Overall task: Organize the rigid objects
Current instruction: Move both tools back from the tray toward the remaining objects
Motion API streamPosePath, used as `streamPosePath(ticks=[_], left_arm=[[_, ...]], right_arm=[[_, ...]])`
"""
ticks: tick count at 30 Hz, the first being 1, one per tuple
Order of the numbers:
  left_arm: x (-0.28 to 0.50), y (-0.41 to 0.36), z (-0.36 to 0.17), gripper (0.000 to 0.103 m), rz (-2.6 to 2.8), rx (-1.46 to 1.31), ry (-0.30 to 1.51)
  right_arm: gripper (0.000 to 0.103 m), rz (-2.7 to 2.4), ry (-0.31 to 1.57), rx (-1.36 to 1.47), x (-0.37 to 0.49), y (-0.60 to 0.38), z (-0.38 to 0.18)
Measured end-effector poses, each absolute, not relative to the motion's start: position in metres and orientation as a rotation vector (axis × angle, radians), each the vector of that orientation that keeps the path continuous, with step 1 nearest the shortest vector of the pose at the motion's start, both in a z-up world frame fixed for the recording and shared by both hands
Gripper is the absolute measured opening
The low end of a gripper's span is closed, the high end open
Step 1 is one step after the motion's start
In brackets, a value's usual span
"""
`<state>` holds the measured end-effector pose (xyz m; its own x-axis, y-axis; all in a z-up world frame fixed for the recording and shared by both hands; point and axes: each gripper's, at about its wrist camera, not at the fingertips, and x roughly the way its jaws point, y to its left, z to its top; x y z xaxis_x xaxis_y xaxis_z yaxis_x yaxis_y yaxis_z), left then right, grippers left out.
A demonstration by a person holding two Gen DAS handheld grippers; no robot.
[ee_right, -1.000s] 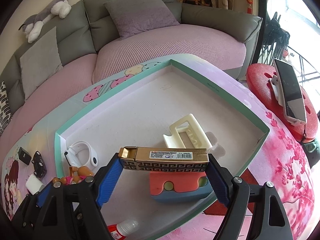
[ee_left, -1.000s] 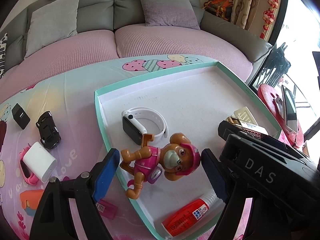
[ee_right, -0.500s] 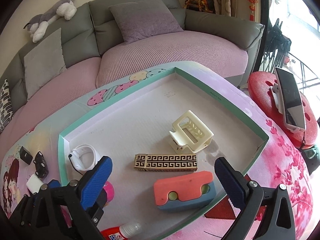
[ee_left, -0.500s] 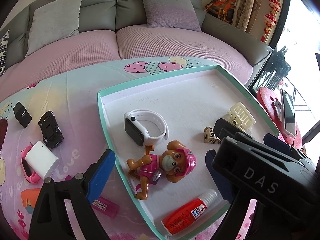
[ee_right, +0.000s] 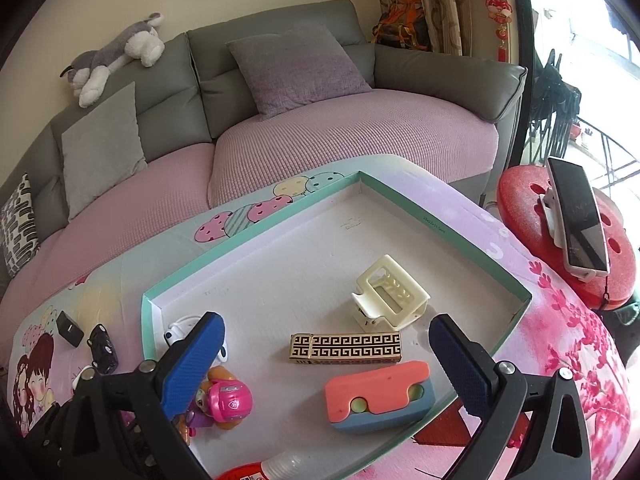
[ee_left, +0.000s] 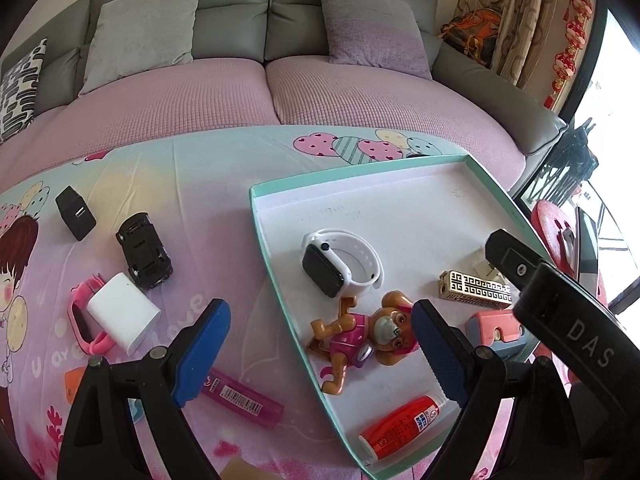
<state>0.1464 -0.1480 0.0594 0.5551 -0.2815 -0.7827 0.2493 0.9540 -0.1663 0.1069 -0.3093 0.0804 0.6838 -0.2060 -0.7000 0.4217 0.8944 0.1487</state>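
Now one tray holds six objects; both tongs gape.

Gold-and-black key-patterned box, pink-suited brown pup toy, white-walled teal-rimmed tray, blue-padded fingers.

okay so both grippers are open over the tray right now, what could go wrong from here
1. The left gripper hangs open across the tray's teal rim; lowering here could catch the rim and shift the tray.
2. The pup figure lies right beside its right finger, so a sideways move might knock it.
3. The white charger rests on the pink watch; gripping either could drag the other.
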Motion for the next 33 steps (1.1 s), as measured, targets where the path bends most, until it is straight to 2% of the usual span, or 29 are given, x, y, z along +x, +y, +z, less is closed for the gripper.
streamPosePath(ticks=[18,33], left_arm=[[0.144,0.009,0.069,0.092,0.106,-0.199,0.886],[0.130,0.060,0.066,0.092,0.176,-0.252,0.883]], right_arm=[[0.103,-0.284,0.757,0.282,0.116,-0.283,0.076],[0.103,-0.033,0.804,0.191,0.131,-0.185,0.069]])
